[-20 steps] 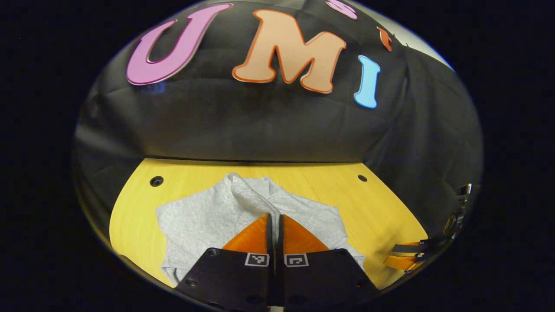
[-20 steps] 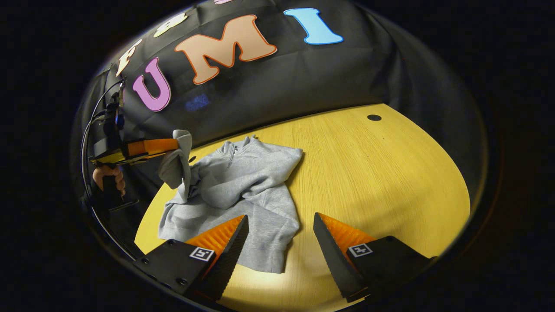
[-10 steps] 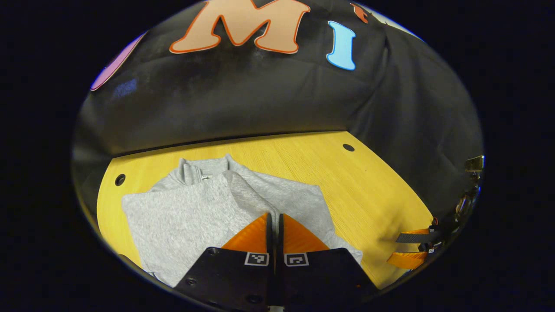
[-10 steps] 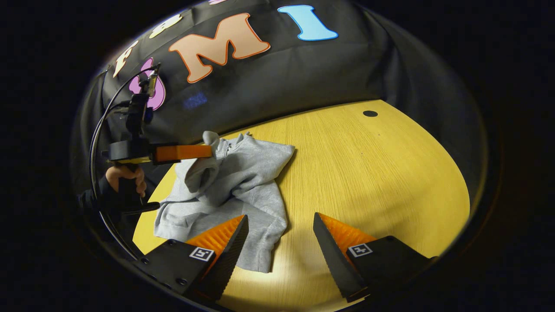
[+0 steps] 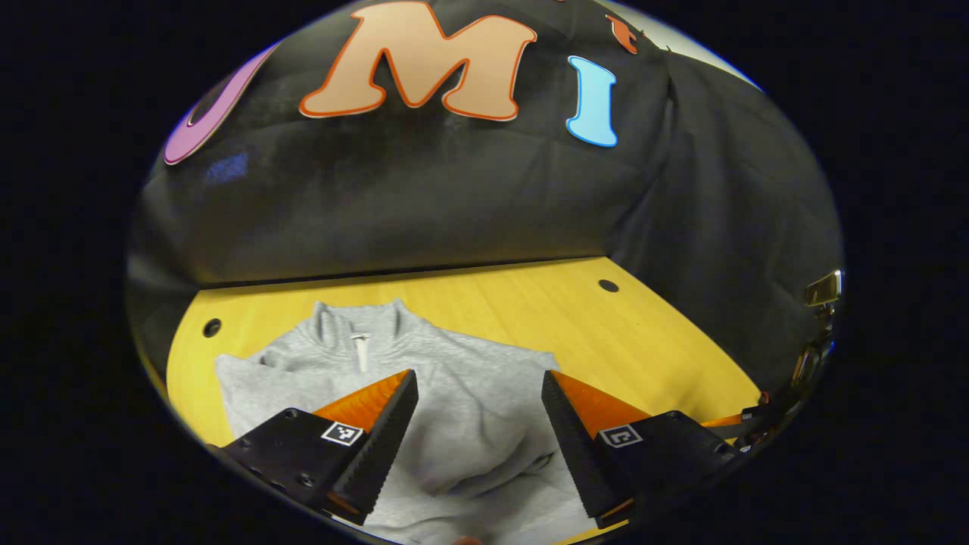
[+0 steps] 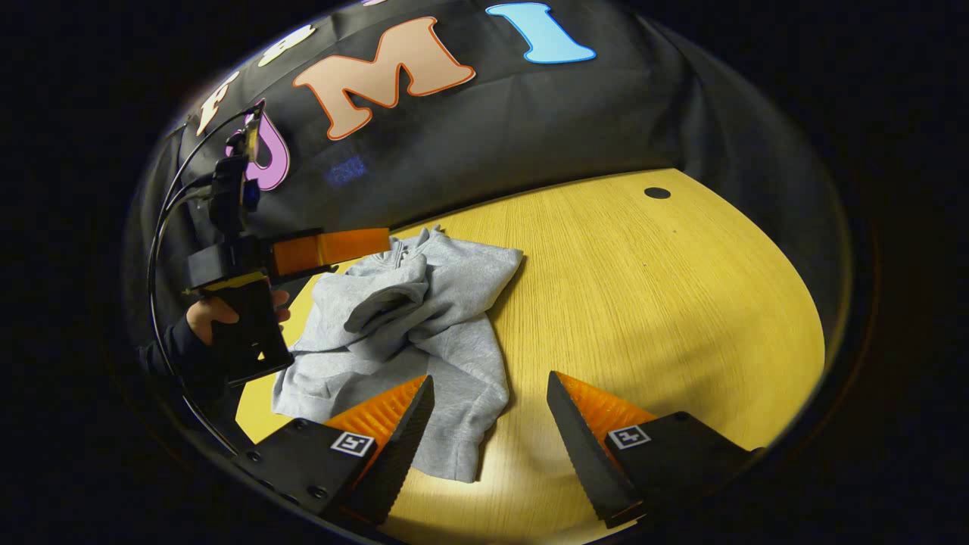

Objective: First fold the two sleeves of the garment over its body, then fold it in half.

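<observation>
Yellow table [image 6: 643,303]: your left gripper [image 5: 478,424] has let go, jaws now wide.
Sleeve [image 6: 390,291] dropped across grey garment [image 5: 462,393] beneath it; right gripper [image 6: 488,424] wide, garment near-left.

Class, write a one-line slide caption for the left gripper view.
Left gripper open above a grey zip-neck garment lying on the yellow table.

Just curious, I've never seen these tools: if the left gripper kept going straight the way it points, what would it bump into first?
Most likely the grey garment: it lies directly between and ahead of the left gripper's open fingers, on the yellow table. Depth is hard to judge.
</observation>
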